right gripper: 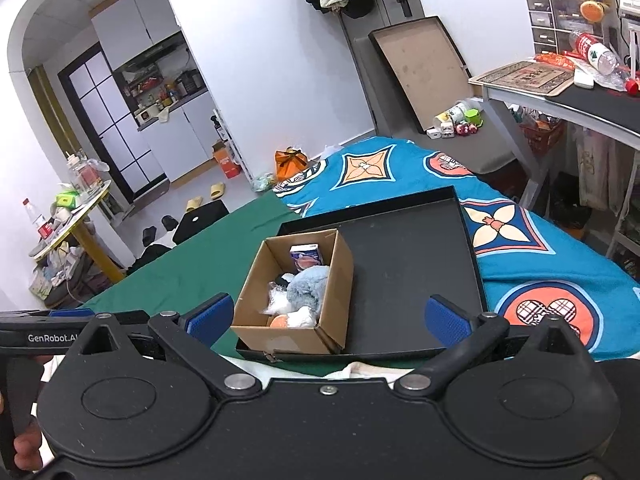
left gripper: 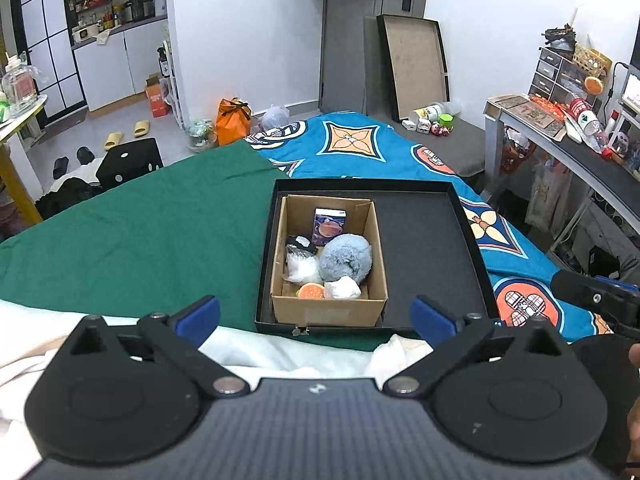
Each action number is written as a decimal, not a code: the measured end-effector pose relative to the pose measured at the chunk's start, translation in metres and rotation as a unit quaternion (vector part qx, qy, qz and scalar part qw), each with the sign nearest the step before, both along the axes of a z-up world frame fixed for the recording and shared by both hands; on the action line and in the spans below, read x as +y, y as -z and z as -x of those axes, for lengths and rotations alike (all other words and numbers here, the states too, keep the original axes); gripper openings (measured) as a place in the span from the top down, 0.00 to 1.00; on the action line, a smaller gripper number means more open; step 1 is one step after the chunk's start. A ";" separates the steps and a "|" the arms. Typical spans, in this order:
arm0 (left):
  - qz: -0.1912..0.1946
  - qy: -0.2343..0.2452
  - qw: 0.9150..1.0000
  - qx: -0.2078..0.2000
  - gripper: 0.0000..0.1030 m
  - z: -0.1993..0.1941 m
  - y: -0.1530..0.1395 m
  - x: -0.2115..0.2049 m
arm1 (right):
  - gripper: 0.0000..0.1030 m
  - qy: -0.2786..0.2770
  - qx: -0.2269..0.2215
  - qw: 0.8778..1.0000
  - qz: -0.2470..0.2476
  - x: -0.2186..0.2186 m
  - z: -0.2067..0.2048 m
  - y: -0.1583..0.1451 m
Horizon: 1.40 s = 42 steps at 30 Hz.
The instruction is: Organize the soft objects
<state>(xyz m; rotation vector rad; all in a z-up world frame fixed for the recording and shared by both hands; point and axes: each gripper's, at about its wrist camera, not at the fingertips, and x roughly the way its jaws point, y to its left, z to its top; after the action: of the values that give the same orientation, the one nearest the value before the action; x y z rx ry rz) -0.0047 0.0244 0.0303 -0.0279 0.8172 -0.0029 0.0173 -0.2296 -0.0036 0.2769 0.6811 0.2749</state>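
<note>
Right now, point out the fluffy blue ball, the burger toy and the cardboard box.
fluffy blue ball (left gripper: 347,257): left wrist view, middle of its fur.
burger toy (left gripper: 310,291): left wrist view, top of its bun.
cardboard box (right gripper: 280,339): right wrist view, near outer wall.

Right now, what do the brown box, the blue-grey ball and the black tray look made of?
Brown box: corrugated cardboard, matte, with folded flaps. Blue-grey ball: fuzzy plush or fleece, judging by its shaggy pile. Black tray: probably rigid board, with a dull, felt-like floor.

A fluffy blue ball, burger toy, white wads and carton fill a cardboard box in the black tray's left half.
</note>
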 end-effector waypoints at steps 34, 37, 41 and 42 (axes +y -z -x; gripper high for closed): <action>-0.001 -0.001 0.999 -0.034 0.01 0.040 -0.015 -0.004 | 0.00 -0.004 -0.011 0.999 0.049 0.006 0.035 -0.017; -0.002 -0.002 1.000 -0.031 0.01 0.040 -0.014 -0.003 | 0.00 -0.007 -0.013 0.998 0.056 0.009 0.036 -0.019; -0.003 -0.001 0.999 -0.032 0.01 0.042 -0.015 -0.002 | 0.00 -0.004 -0.015 0.998 0.059 0.009 0.037 -0.018; -0.004 -0.001 0.999 -0.032 0.01 0.042 -0.015 -0.002 | 0.00 -0.005 -0.014 0.998 0.059 0.009 0.036 -0.018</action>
<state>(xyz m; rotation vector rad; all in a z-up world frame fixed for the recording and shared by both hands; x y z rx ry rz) -0.0466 0.0228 0.0454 -0.0211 0.7537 0.0023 -0.0190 -0.2208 0.0144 0.1578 0.6693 0.2462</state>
